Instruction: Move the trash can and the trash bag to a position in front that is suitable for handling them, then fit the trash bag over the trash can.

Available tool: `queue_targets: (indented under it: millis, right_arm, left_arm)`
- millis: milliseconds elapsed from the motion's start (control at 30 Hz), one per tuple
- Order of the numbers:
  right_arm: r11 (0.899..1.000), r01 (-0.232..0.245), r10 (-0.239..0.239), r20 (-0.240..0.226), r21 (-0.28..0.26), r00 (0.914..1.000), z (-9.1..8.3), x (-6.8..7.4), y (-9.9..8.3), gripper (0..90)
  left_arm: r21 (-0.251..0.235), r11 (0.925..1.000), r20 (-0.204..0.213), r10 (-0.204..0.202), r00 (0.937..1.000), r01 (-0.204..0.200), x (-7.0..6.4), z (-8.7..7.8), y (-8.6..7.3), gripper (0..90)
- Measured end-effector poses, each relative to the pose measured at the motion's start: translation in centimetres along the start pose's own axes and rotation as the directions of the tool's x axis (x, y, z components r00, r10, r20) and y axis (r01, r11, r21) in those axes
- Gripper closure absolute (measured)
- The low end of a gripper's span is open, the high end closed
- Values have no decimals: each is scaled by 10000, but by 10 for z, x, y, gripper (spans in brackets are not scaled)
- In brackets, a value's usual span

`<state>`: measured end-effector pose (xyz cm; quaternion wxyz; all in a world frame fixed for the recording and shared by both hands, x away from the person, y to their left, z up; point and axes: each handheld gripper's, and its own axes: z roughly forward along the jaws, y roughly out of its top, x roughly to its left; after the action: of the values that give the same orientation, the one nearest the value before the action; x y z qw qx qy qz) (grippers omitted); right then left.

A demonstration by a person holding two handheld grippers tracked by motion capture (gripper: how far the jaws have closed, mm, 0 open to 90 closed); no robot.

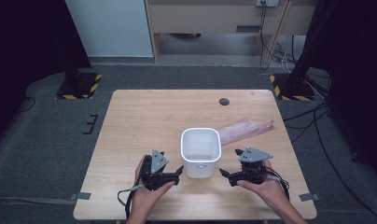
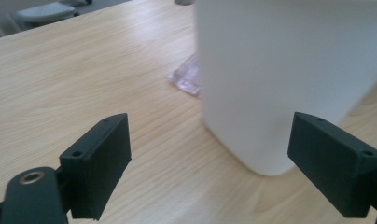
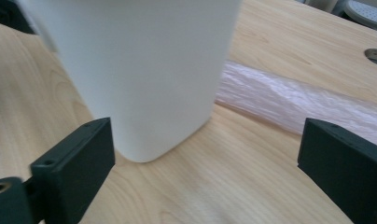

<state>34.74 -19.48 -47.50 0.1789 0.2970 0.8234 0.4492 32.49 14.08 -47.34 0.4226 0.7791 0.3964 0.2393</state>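
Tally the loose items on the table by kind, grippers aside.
White bin: 1
Pink plastic bag, lying flat behind the bin: 1
Total: 2

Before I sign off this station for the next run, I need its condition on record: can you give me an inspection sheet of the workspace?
Surface: wooden table, bare wood, with a small dark round disc near the far edge.
Job's things: white bin, upright, open top, looks empty; pink plastic bag lies flat behind it, to its right.
Clutter: nothing seen.
Grippers: left gripper and right gripper, both open, one on each side of the bin, not touching it.
Cables: a cable trails from the left gripper; more lie on the floor at right.
Surroundings: grey carpet, black stands with striped bases, wooden furniture behind.
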Motion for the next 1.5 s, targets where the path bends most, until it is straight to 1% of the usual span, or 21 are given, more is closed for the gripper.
queue_targets:
  millis: [67, 100, 167, 200, 300, 367, 433, 500, 533, 567, 600, 633, 667, 767, 867, 933, 1000, 1067, 1200, 1400, 1500]
  right_arm:
    - [10000, -63, 63, 0, 12, 10000, -1, -14, 0, 48]
    - [10000, -63, 63, 0, 12, 10000, -1, -14, 0, 48]
    - [10000, -59, 58, 43, 64, 10000, 0, -24, 2, 44]
    - [9995, -265, 262, 195, 190, 9995, 2, -37, 5, 52]
    - [9988, -468, 465, 198, 128, 9987, 4, -48, 6, 62]
    - [9946, -1016, 1020, 203, -207, 9946, 7, -67, 2, 92]
    - [9911, -1327, 1331, 355, -137, 9905, 8, -74, -1, 90]
    - [9907, -1356, 1349, 549, 84, 9893, 8, -78, -5, 83]
    - [9905, -1368, 1356, 640, 142, 9887, 8, -79, -6, 77]
    - [9923, -1209, 1177, 986, 273, 9881, 7, -81, -6, 75]
    - [9922, -1214, 1161, 1416, 294, 9831, 6, -81, -6, 81]
    - [9922, -1214, 1161, 1416, 294, 9831, 6, -81, -6, 81]
    - [9922, -1244, 1223, 1871, -5, 9747, 3, -85, -5, 85]
    - [9905, -1371, 1366, 1913, -107, 9720, 0, -89, -3, 59]
    - [9875, -1535, 1576, 2268, -358, 9611, -1, -94, -1, 59]
    - [9872, -1545, 1593, 2317, -386, 9597, -1, -95, 0, 56]
    - [9870, -1588, 1603, 2401, -257, 9574, 0, -98, 1, 50]
    - [9842, -1770, 1717, 2661, -42, 9485, 2, -100, 2, 55]
    - [9836, -1800, 1704, 2545, 146, 9519, 6, -106, 2, 63]
    - [9796, -2006, 1926, 2309, 111, 9537, 9, -121, 3, 69]
    - [9816, -1890, 1771, 2390, 280, 9547, 12, -126, 4, 75]
  left_arm:
    - [341, 9991, -370, -250, 9990, 262, 16, 9, 0, 110]
    - [341, 9991, -370, -250, 9990, 262, 16, 9, 0, 101]
    - [420, 9976, -487, -534, 9974, 555, 29, 17, -1, 98]
    - [543, 9968, -574, -558, 9968, 589, 38, 21, -3, 89]
    - [522, 9961, -619, -674, 9958, 707, 48, 24, -5, 73]
    - [563, 9936, -710, -939, 9930, 980, 60, 26, -10, 57]
    - [580, 9933, -843, -948, 9919, 999, 65, 26, -14, 50]
    - [611, 9922, -943, -1026, 9902, 1086, 69, 25, -17, 47]
    - [626, 9918, -948, -1049, 9900, 1111, 71, 25, -18, 45]
    - [626, 9918, -948, -1049, 9900, 1111, 71, 25, -18, 42]
    - [664, 9920, -981, -1008, 9901, 1076, 72, 24, -19, 42]
    - [603, 9924, -979, -1014, 9900, 1076, 73, 24, -19, 42]
    - [628, 9943, -997, -799, 9918, 864, 72, 22, -20, 43]
    - [745, 9938, -1120, -744, 9909, 830, 72, 20, -21, 48]
    - [750, 9930, -1208, -821, 9893, 916, 74, 20, -20, 49]
    - [856, 9916, -1569, -823, 9842, 965, 74, 21, -21, 50]
    - [930, 9890, -1822, -967, 9785, 1150, 76, 23, -21, 50]
    - [1034, 9884, -1826, -907, 9790, 1109, 75, 24, -21, 50]
    - [1348, 9852, -1822, -806, 9799, 1061, 75, 25, -24, 52]
    - [1359, 9849, -1800, -823, 9802, 1077, 75, 22, -25, 53]
    - [1424, 9835, -1778, -852, 9804, 1113, 76, 23, -26, 54]
